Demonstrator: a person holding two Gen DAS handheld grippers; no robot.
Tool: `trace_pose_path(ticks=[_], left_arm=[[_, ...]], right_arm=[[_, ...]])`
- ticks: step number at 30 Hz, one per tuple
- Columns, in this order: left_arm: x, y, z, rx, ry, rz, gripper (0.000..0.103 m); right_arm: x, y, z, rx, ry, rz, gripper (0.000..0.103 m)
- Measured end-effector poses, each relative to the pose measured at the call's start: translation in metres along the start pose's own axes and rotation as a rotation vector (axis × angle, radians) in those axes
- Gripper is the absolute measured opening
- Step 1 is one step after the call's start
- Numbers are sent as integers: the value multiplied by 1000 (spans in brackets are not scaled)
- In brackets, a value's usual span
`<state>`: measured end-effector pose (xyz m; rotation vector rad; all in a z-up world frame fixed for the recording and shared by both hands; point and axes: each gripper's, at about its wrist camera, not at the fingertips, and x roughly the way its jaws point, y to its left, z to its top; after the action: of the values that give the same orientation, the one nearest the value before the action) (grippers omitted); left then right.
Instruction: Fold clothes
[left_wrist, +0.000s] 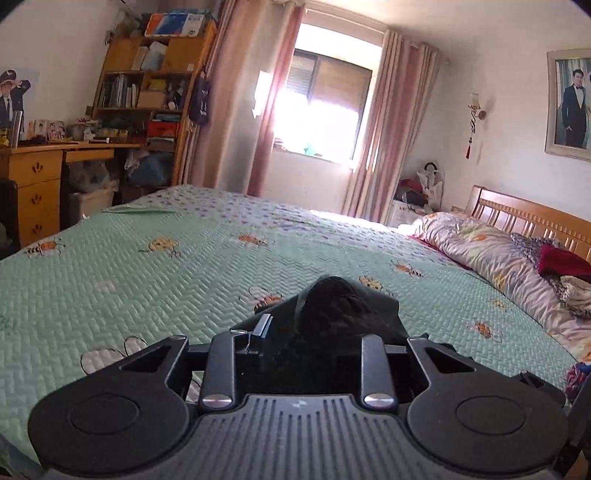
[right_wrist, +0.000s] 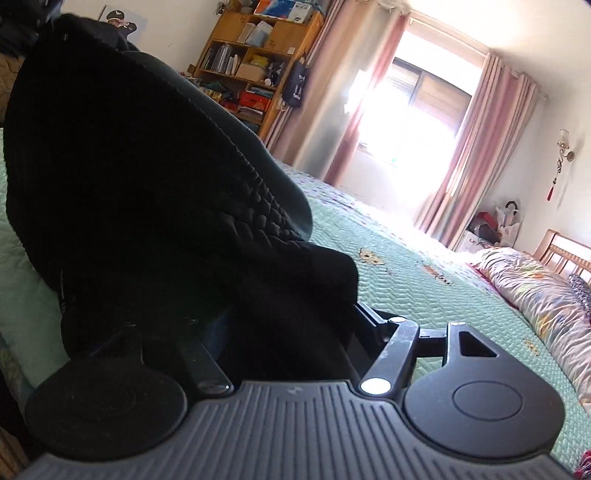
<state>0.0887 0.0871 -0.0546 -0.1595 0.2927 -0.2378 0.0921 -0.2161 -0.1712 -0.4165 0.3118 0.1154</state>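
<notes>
A black garment (left_wrist: 340, 299) is bunched up between the fingers of my left gripper (left_wrist: 325, 328), which is shut on it and holds it just above the green quilted bedcover (left_wrist: 147, 280). Only the left finger (left_wrist: 260, 328) shows; cloth covers the tips. In the right wrist view the same black garment (right_wrist: 147, 166) rises in a big quilted heap to the upper left. It drapes over my right gripper (right_wrist: 288, 325) and fills the gap between its widely spaced jaws. Its right finger (right_wrist: 373, 321) shows beside the cloth, its left one is buried, and the pads are hidden.
A rolled floral duvet (left_wrist: 491, 251) and other clothes (left_wrist: 569, 273) lie along the wooden headboard (left_wrist: 535, 218) on the right. A wooden desk (left_wrist: 37, 177) and bookshelf (left_wrist: 155, 81) stand beyond the bed's left side. Pink curtains (left_wrist: 391, 122) frame a bright window.
</notes>
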Motion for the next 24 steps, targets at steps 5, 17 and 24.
trace_pose_path(ticks=[5, 17, 24], left_arm=[[-24, -38, 21, 151, -188, 30, 95], [133, -169, -22, 822, 388, -301, 91], [202, -181, -44, 668, 642, -350, 56]], right_arm=[[-10, -5, -9, 64, 26, -3, 60], [10, 0, -23, 45, 58, -4, 35], [4, 1, -32, 83, 40, 9, 36]])
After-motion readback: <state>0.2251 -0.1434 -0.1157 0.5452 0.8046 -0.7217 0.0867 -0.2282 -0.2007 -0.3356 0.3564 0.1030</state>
